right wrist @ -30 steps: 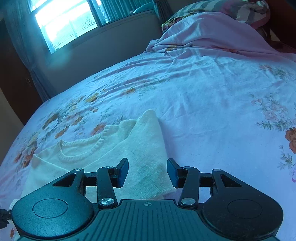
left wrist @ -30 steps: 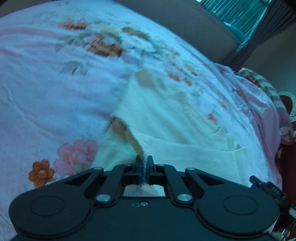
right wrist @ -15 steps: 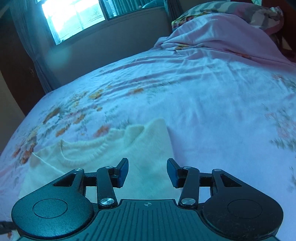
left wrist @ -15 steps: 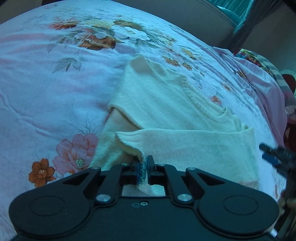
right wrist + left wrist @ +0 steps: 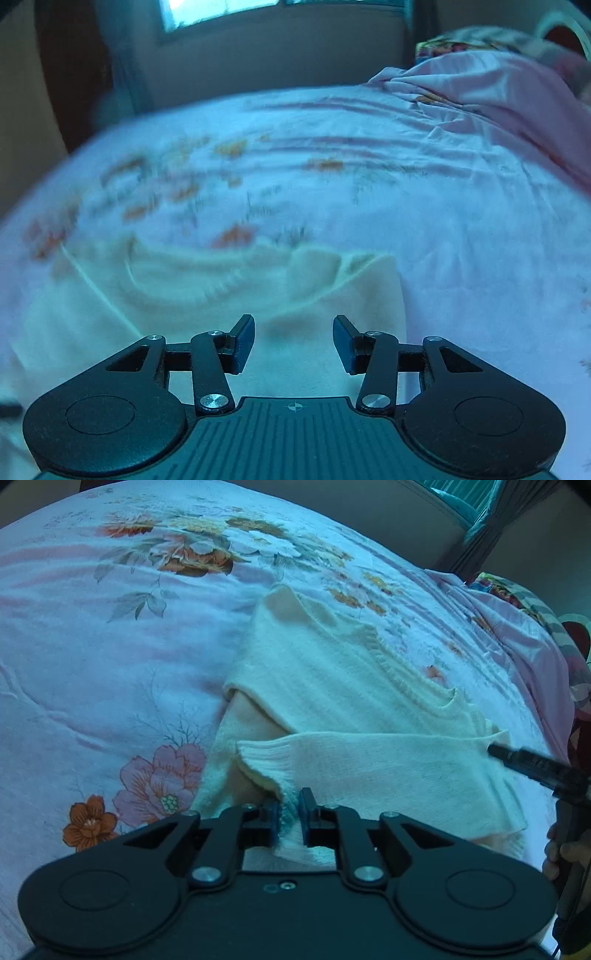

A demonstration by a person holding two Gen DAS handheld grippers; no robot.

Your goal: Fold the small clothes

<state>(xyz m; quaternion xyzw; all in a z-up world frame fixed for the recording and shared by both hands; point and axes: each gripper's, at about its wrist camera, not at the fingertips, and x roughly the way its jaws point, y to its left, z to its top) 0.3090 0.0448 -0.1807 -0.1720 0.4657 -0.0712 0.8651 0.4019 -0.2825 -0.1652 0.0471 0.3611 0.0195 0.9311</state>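
**Folding a cream knit sweater on the flowered bed**

Lying across the pink floral bedsheet (image 5: pixel 92 672), the cream knit sweater (image 5: pixel 332 686) fills the middle of the left wrist view, its ribbed neckline (image 5: pixel 406 672) curving toward 2 o'clock and one shoulder corner pointing to 12 o'clock. A sleeve (image 5: pixel 369 768) is folded flat over the body, running from 9 o'clock to 3 o'clock, with its ribbed cuff (image 5: pixel 258 760) at the 9 o'clock end.

The left gripper (image 5: pixel 289 818) sits at 6 o'clock of that view. Its jaws are opening, only a narrow gap apart, and a bit of the cuff's knit still lies between the blue pads; whether they still press on it cannot be told for sure, though a sliver of slack shows on either side.

At 3 o'clock a black finger of the right gripper (image 5: pixel 532 762) reaches in just over the sleeve's far end, and a person's fingers (image 5: pixel 561 853) show at 4 o'clock, wrapped round the handle.

From the right wrist, the picture is blurred. The right gripper (image 5: pixel 293 341) stands with its jaws parted and nothing between them, over the sweater (image 5: pixel 184 295), which spreads from 9 o'clock to the centre. A bunched pink blanket (image 5: pixel 498 96) lies at 2 o'clock, a window (image 5: pixel 221 11) at 12 o'clock.
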